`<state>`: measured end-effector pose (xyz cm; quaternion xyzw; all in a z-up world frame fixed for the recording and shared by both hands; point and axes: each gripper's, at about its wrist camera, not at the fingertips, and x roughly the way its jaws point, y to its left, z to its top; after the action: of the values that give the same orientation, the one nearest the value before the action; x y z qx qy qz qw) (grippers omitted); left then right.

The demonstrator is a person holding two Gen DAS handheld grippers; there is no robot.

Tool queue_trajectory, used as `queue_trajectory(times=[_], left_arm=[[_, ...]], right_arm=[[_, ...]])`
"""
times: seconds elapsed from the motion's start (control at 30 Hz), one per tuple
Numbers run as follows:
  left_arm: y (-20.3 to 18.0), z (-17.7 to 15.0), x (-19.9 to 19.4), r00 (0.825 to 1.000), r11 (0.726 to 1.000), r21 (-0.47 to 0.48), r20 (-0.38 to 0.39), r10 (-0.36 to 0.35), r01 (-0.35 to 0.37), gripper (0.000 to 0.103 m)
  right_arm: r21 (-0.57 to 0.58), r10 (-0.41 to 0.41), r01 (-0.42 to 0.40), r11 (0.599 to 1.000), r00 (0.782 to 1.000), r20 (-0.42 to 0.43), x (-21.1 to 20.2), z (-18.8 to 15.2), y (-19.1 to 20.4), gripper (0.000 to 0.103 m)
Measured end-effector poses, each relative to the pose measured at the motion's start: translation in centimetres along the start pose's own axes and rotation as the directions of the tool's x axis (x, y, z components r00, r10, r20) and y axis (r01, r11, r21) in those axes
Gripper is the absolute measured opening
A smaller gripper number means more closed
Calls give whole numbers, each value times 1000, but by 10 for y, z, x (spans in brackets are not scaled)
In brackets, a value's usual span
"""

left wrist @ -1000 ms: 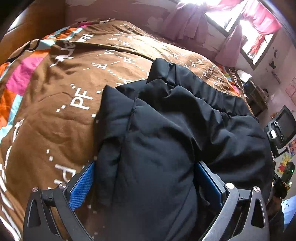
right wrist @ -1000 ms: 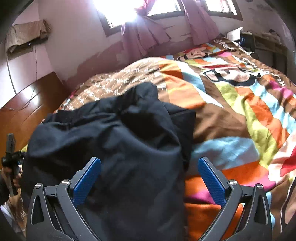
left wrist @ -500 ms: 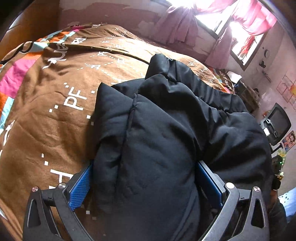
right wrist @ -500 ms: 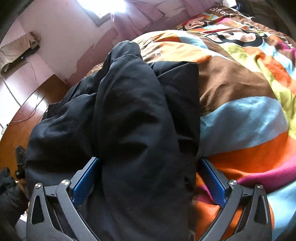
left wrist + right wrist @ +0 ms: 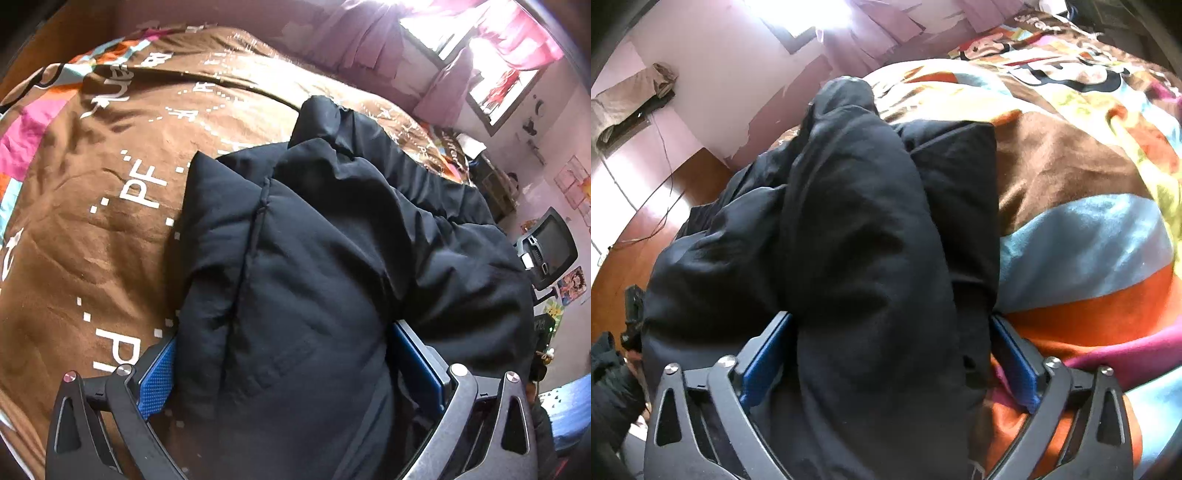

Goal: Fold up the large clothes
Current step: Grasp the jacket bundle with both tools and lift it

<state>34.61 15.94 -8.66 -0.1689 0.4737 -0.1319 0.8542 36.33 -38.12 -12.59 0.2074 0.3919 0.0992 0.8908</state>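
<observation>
A bulky black padded jacket (image 5: 314,258) lies bunched on the bed, with one thick fold running toward each camera. In the left wrist view my left gripper (image 5: 282,336) straddles a fold. Its jaws stand wide, and the fabric fills the gap and laps over the blue pads (image 5: 157,376). In the right wrist view the same jacket (image 5: 857,221) passes between the jaws of my right gripper (image 5: 889,317). These jaws are closing, with a thick fold between the blue pads (image 5: 1015,362). The fingertips of both grippers are hidden in the fabric.
The bed carries a brown blanket with white letters (image 5: 92,221) and bright stripes (image 5: 1089,240). Windows with pink curtains (image 5: 498,55) stand behind it. A wooden panel (image 5: 646,229) is to the left of the right wrist view, and a dark screen (image 5: 550,251) at the room's right.
My right gripper sank onto the jacket, so the fold now lies between its jaws, which have narrowed slightly. My left gripper kept its place, and the fabric has spread over its left pad.
</observation>
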Motion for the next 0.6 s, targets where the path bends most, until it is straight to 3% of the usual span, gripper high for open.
queue_trajectory(times=[0.03,0.13,0.33,0.4,0.6], left_arm=[[-3,1,0,1000,1000,-1,-13,3,-3,103],[-12,-1,-5,1000,1000,-2,-18,15,-15,88],[-29,-10,-24,998,997,-36,-3,64,-64,51],[-40,-14,-34,996,996,-23,14,92,-91,34],[-75,-31,-67,989,989,27,36,142,-143,19]], right_arm=[[-17,-9,9,1000,1000,10,-4,-1,5,82],[-71,-39,43,997,998,48,-15,-5,22,62],[-116,-52,60,991,996,70,-35,-13,39,36],[-109,-46,55,992,995,84,-46,-17,40,28],[-149,-63,86,985,986,156,-85,-36,65,14]])
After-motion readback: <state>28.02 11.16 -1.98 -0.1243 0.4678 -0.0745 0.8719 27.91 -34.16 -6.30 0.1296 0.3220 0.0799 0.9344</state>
